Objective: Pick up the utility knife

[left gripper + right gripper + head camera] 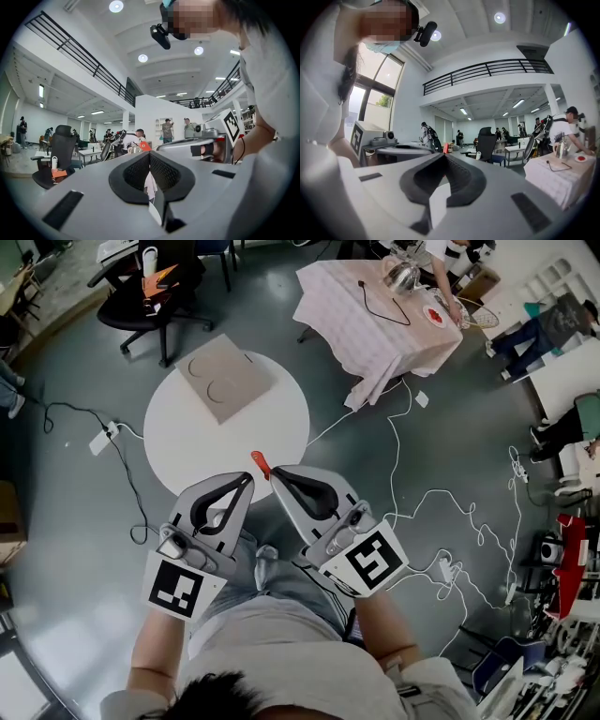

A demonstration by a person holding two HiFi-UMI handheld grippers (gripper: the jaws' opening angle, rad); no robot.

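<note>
The utility knife [260, 465], orange-red, lies at the near edge of the round white table [187, 442]. It sits just beyond and between the tips of my two grippers. My left gripper [247, 480] is shut, jaws meeting at the tip with nothing held. My right gripper [276, 472] is shut and empty too. In the left gripper view the knife [146, 146] shows as an orange patch just past the jaw tips of the left gripper [149, 154]. In the right gripper view the knife [445, 148] peeks over the right gripper [444, 155].
A flat cardboard piece [225, 378] lies on the far side of the table. A black office chair [150, 296] stands behind it, and a table with a pink cloth [375, 320] at the right. White cables [441, 502] and a power strip [100, 439] lie on the floor.
</note>
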